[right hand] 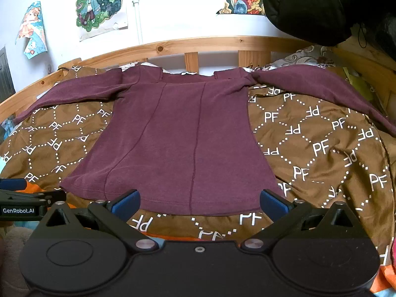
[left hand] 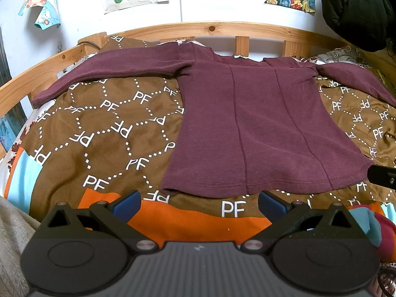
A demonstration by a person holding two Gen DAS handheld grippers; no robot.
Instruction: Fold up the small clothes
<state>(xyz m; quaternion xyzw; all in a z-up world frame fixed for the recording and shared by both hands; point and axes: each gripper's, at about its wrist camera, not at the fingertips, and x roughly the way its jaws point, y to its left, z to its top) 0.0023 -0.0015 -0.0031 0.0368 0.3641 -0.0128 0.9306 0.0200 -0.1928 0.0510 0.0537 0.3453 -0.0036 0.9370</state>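
The maroon long-sleeved knit top (left hand: 259, 123) lies spread flat on the brown bedspread printed with white "PF" letters (left hand: 104, 128), neck toward the wooden slatted headboard (left hand: 212, 28) at twelve o'clock, hem nearest both tools, sleeves thrown out toward nine and three. So its long axis runs six to twelve, straight away from the jaws.

The left gripper (left hand: 198, 204) hovers with its blue-padded fingers spread wide and nothing between them; the hem sits just beyond, at about one o'clock from it, with the near left hem corner at eleven. The right gripper (right hand: 199, 201) is likewise parted and empty, hem dead ahead at twelve, its right corner just past the right pad (right hand: 272, 201).

Nothing folded yet, I'd say. The left sleeve lies toward ten o'clock of the left tool, the right sleeve toward two of the right: each arm looks better placed for its own side.
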